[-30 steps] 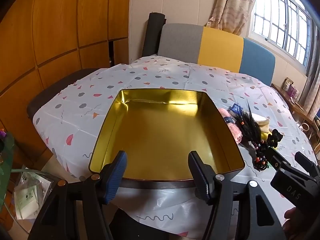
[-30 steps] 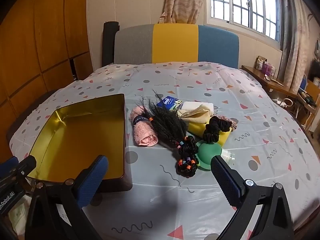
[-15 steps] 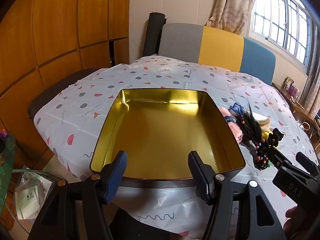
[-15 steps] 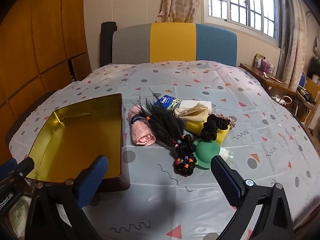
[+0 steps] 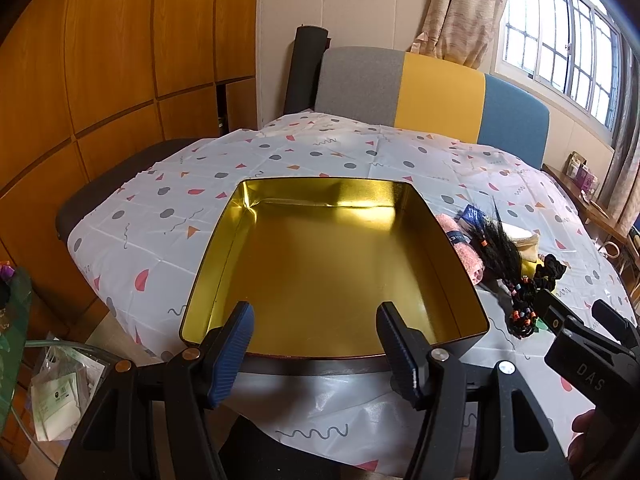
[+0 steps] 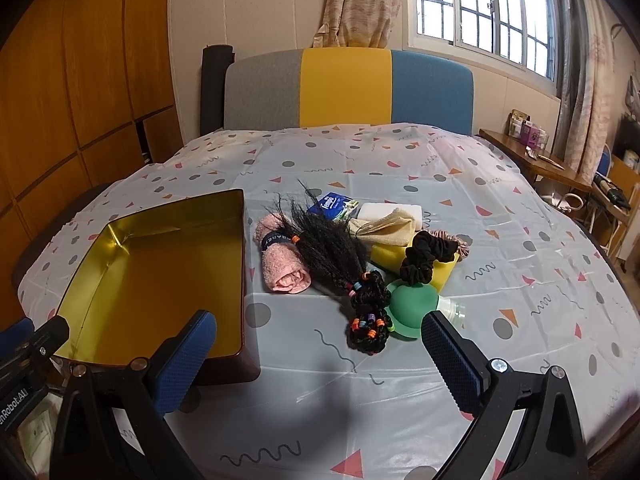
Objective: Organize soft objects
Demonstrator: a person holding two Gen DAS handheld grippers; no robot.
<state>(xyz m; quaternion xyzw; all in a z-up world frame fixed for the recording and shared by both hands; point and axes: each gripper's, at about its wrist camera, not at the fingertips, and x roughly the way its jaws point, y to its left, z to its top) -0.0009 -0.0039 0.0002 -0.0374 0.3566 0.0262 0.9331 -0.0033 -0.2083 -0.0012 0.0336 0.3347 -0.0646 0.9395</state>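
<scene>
Soft things — rolled pink towel (image 6: 282, 266), black beaded hairpiece (image 6: 340, 264), black scrunchie (image 6: 426, 256) — lie heaped beside the gold-lined rectangular tin (image 6: 160, 276), perhaps touching it; left hand-held gripper (image 5: 314, 344) and right hand-held gripper (image 6: 318, 354) both gape, holding nothing.

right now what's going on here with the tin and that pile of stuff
A person holds a set of tongs in each hand over a table, and neither holds anything yet. The left tongs hang open at the near edge of the gold tin, which has nothing in it. The right tongs are open too, aimed at the pile beside the tin: a rolled pink towel, a black braid with coloured beads, a black scrunchie, a yellow cloth and a tissue pack. Sorting has not started.
</scene>
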